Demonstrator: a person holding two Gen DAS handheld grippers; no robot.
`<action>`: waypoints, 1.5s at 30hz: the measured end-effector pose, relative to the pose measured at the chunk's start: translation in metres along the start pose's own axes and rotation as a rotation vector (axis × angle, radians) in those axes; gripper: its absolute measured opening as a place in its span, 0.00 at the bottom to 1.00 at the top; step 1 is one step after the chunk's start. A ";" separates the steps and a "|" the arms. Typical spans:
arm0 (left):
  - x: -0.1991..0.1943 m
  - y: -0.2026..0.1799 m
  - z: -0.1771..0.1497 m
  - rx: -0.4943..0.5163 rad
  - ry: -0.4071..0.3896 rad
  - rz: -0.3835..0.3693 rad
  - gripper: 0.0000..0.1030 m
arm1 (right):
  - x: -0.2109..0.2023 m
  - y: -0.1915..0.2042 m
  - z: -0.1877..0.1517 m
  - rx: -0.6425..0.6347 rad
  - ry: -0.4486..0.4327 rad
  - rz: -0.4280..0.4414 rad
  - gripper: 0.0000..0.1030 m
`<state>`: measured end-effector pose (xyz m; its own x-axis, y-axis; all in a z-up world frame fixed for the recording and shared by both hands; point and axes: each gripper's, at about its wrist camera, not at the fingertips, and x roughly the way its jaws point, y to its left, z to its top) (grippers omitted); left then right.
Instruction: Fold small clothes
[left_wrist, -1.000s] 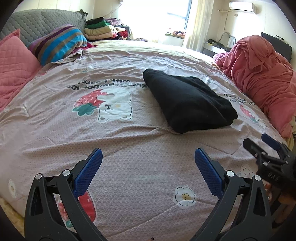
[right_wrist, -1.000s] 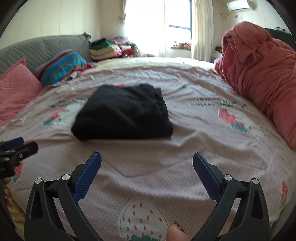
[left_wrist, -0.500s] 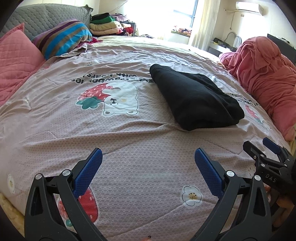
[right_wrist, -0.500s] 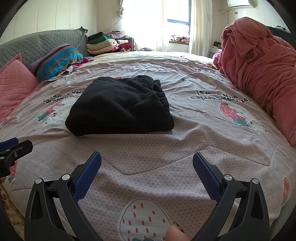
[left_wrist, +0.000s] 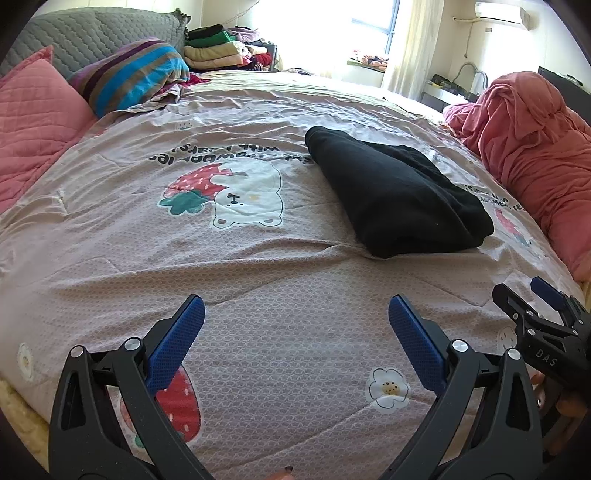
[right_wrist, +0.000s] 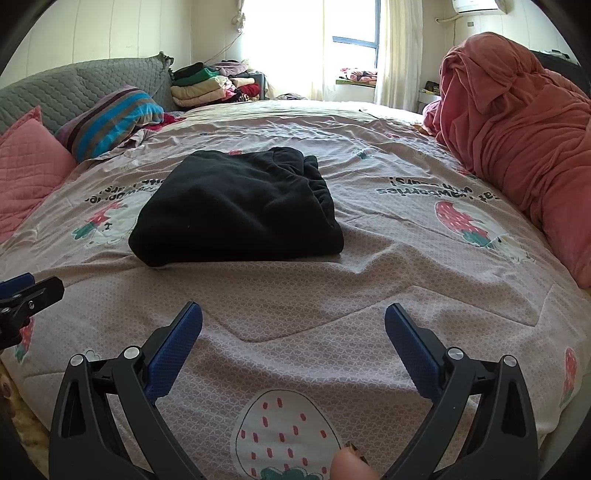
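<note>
A folded black garment (left_wrist: 395, 195) lies on the pink strawberry-print bedspread (left_wrist: 258, 280), mid-bed; it also shows in the right wrist view (right_wrist: 240, 206). My left gripper (left_wrist: 295, 317) is open and empty above the bedspread near the bed's front edge, well short of the garment. My right gripper (right_wrist: 293, 321) is open and empty, also short of the garment. The right gripper shows at the right edge of the left wrist view (left_wrist: 535, 306).
A heaped red blanket (right_wrist: 517, 129) lies along the right side. A pink pillow (left_wrist: 33, 122) and a striped pillow (left_wrist: 129, 77) sit at the left by the grey headboard. A stack of folded clothes (left_wrist: 218, 48) stands at the far end.
Both grippers have pulled back and risen slightly from the garment, staying open. The black garment has not moved.
</note>
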<state>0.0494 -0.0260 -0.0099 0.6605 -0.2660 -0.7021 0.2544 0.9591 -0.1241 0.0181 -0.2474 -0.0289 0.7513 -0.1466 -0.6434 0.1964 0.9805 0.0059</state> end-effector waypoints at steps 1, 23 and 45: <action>0.000 0.000 0.000 0.000 0.000 0.001 0.91 | 0.000 0.000 0.000 0.001 0.000 -0.001 0.96; -0.002 0.001 0.000 0.001 -0.002 0.012 0.91 | -0.002 -0.001 -0.001 0.005 0.007 0.001 0.96; -0.002 0.002 0.001 0.009 0.002 0.035 0.91 | -0.003 -0.003 -0.003 0.006 0.009 -0.005 0.96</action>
<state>0.0489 -0.0235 -0.0079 0.6676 -0.2320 -0.7075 0.2375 0.9669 -0.0929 0.0136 -0.2496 -0.0291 0.7446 -0.1501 -0.6504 0.2038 0.9790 0.0073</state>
